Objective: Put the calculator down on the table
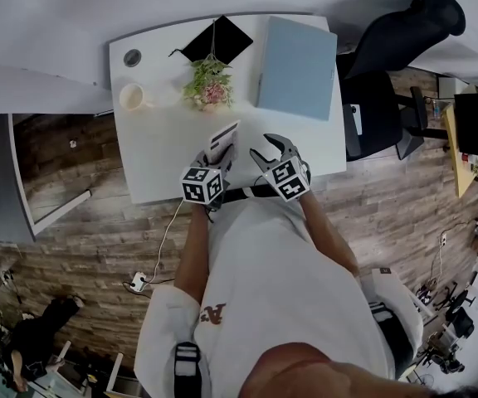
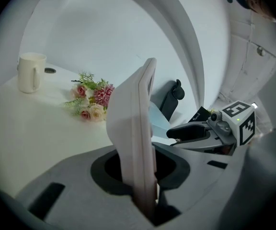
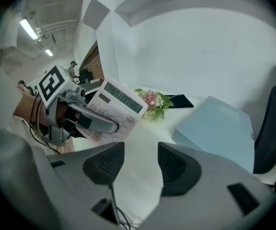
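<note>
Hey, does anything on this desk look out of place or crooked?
Only the calculator: it stands on edge, tilted, clamped in the left gripper over the near side of the table rather than lying flat. The mug, flowers and folder sit tidily.

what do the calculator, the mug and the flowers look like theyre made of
Calculator: likely hard plastic, matte white, judging by its moulded keys and thin rigid body. Mug: probably ceramic, smooth cream finish, with a thick wall and handle. Flowers: seemingly artificial, fabric or plastic, since they lie loose with no vase, though the look leaves it open.
</note>
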`<state>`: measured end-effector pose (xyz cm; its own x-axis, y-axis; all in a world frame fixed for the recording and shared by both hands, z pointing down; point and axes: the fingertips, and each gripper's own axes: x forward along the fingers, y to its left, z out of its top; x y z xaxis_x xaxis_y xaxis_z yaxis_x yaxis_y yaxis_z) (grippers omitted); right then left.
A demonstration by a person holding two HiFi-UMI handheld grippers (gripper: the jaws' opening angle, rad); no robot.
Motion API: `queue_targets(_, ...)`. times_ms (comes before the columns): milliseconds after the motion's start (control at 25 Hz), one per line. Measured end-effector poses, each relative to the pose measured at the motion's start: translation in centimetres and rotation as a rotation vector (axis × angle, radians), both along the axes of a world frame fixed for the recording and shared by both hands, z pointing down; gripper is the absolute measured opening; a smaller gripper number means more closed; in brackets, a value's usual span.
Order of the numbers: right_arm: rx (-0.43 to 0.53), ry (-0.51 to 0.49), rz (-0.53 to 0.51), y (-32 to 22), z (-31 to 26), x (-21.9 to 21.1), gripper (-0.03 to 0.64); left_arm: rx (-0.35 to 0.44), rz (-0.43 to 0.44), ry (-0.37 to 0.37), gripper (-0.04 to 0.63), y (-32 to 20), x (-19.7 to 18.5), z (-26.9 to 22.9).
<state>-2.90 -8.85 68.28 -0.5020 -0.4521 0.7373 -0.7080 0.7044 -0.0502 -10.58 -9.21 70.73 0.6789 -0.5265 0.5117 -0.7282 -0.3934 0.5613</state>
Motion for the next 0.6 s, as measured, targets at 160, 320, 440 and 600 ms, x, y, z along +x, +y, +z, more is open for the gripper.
queue_targets(160,-0.019,0.006,-0.008,0.5,0.7,0.0,0.222,-0.044,-0.009,0.026,0.094,0.4,0.3,1.0)
queue_targets(320,-0.035,0.011,-0.012,0.9,1.3,0.1,0.221,-0.080,-0.016,0.045,0.094,0.9,0.6,1.7)
queue_targets(440,-0.041,0.014,-0.019,0.8,1.6,0.2,0.221,-0.111,-0.012,0.060,0.094,1.1,1.1,2.4)
queue_targets(600,-0.050,0.018,-0.031,1.0,2.0,0.1,0.219,-0.162,0.003,0.083,0.095,1.6,1.8,3.2)
